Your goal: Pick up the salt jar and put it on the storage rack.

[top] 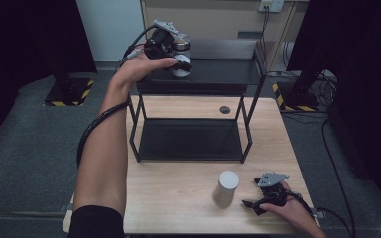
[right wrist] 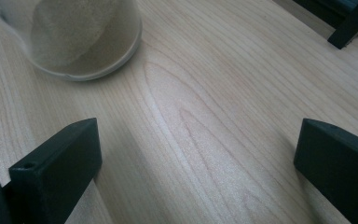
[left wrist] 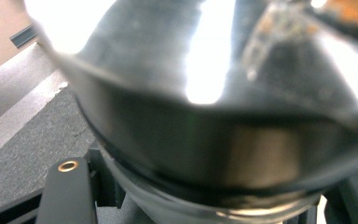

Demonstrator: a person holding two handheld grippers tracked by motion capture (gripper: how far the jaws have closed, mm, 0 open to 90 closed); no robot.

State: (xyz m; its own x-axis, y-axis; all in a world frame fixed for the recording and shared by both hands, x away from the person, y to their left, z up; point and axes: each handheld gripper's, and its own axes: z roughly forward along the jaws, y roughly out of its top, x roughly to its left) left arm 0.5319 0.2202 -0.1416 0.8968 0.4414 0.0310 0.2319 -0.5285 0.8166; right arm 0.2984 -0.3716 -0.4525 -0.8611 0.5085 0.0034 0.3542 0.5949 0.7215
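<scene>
I have the left gripper (top: pixel 178 58) up at the top shelf of the black rack (top: pixel 218 74), its jaws clamped on a shiny metal cup (top: pixel 181 49) near the shelf's left end. The close view is blurred, so the cup may not be fully set down yet. That placement looks nearly done; release is left. The grey cup (top: pixel 225 188) waits near the table's (top: pixel 178 198) front edge, just beside my right gripper (top: pixel 258 201), whose jaws stand apart.
</scene>
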